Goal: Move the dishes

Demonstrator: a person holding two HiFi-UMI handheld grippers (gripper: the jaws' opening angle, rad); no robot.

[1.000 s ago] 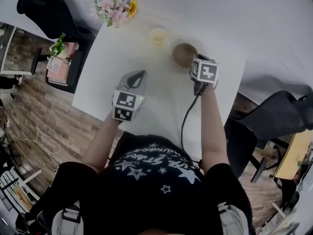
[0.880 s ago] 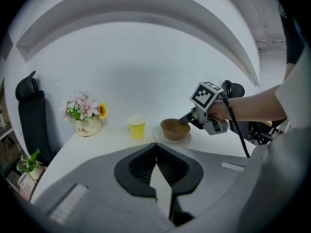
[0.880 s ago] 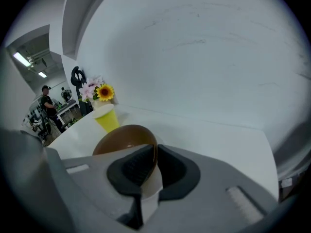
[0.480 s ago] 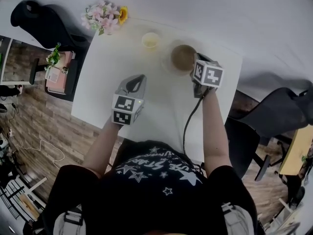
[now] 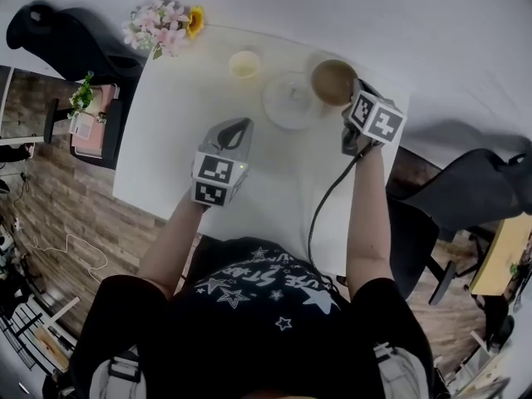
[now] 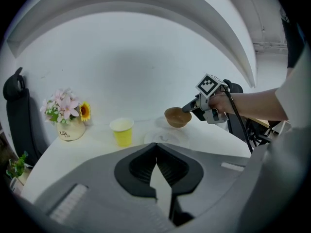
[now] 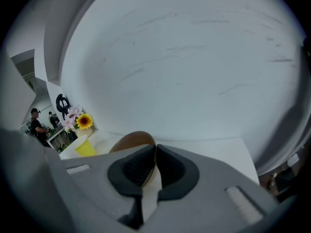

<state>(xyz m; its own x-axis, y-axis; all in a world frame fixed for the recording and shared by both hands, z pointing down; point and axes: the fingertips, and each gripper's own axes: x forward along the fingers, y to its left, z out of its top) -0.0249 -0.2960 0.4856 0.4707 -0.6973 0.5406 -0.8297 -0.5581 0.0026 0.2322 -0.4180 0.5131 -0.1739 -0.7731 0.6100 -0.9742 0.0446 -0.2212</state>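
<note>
Now outstretched, right tool (image 5: pixel 352 100) pinches bowl (image 5: pixel 332 81).

Both arms are reaching forward.
The left gripper (image 5: pixel 238 128) is hovering nearer, jaws together and empty; the right gripper (image 5: pixel 355 96) is extending farther, jaws pinching a bowl (image 5: pixel 332 80) rim.

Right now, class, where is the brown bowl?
In the head view the brown bowl is at the far right of the table, its rim clamped in the right gripper, just right of the clear plate.
</note>
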